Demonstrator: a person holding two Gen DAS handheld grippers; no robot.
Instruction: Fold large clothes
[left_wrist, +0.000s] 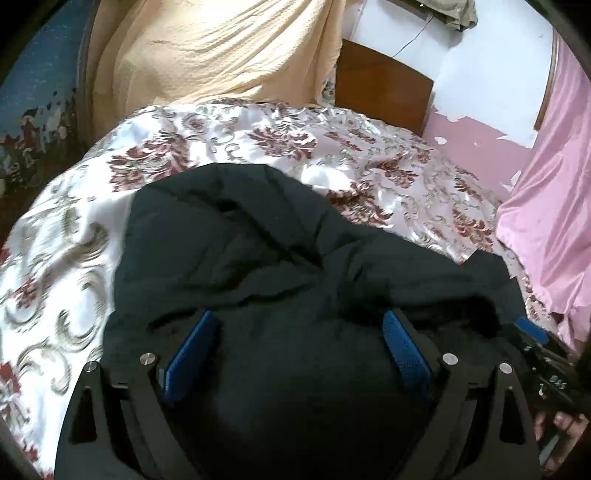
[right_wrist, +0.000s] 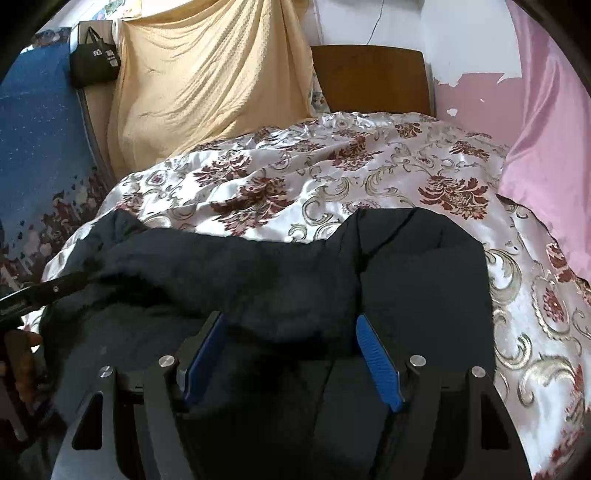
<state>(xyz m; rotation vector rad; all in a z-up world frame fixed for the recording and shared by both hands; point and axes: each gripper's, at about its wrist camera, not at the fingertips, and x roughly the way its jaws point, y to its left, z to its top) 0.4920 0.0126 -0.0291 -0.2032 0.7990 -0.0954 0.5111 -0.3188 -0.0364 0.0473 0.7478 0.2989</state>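
Both jaws stand open above a dark garment (left_wrist: 258, 258) on a bed: the left gripper (left_wrist: 297, 341) has its blue pads (left_wrist: 192, 350) spread wide with black cloth bulging up between them, and the right gripper (right_wrist: 291, 354) has its own blue pads (right_wrist: 376, 363) apart over a fold of the same cloth, neither pair seen pressing on it. Largest in both views is the satin bedspread (right_wrist: 369, 184), white with maroon flowers and grey-gold scrolls, which fills the middle of each frame. On it, across the lower centre, lies the bulky black garment, rumpled in the left wrist view and, in the right wrist view, lying in a ridge from left to right with a flatter panel at the right. At the upper left of the frames hangs a pale yellow textured cloth (right_wrist: 207, 81); down the right edge hangs a pink satin curtain (right_wrist: 546, 129). Behind the bed at upper centre is a brown wooden headboard (right_wrist: 369, 77) against a white and pink wall (right_wrist: 469, 92) with peeling paint. A blue patterned panel (right_wrist: 37, 129) fills the far left. A small black bag (right_wrist: 94, 61) hangs at the upper left of the right wrist view. At the lower right edge of the left wrist view, the other gripper and blurred fingers (left_wrist: 565, 424) show.
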